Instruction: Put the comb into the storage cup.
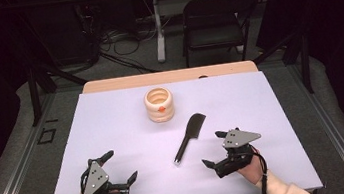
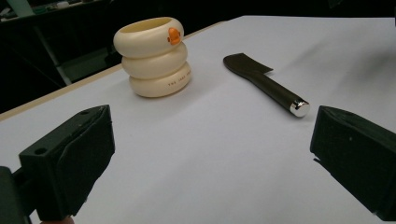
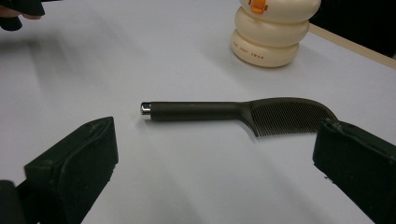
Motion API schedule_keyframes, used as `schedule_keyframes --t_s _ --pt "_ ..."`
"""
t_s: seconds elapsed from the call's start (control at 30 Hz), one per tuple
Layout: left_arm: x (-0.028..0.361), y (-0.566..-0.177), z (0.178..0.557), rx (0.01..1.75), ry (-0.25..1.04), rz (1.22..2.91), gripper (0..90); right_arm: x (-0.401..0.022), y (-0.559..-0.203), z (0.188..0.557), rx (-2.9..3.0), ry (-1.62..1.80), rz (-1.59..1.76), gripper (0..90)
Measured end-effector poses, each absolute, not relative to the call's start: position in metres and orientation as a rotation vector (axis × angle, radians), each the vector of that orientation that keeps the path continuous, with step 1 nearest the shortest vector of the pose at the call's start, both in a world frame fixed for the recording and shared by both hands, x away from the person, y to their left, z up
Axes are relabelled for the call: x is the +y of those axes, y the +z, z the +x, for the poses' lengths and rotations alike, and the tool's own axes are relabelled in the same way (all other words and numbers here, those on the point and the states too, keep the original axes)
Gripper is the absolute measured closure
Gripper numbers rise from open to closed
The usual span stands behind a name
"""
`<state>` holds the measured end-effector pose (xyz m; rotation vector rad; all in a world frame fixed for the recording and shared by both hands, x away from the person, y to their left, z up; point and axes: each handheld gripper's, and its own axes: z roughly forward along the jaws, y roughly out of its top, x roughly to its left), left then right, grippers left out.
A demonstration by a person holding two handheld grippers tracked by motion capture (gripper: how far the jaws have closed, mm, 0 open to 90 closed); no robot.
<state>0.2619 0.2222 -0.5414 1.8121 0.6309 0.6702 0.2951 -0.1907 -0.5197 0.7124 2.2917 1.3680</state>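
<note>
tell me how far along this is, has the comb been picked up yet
Nothing looks done yet. The comb lies flat on the table, untouched, apart from the cup. Both the left gripper and right gripper are open and hold nothing; the right gripper is nearer the comb. Grasping the comb, and probably putting it in the cup, is all still left.

left gripper (image 1: 120, 167), right gripper (image 1: 213, 148), jaws spread (both)

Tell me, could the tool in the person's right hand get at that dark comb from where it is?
Probably yes. The right tool stands open beside the comb, with bare table between them and the cream ringed holder well off to the far side.
</note>
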Motion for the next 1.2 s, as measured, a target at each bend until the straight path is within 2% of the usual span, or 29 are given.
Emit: schedule_keyframes --t_s 1.2 --pt "0.221 -0.542 0.263 0.627 0.664 1.830 0.0 -0.148 -0.528 0.320 2.380 1.345 0.706 0.0"
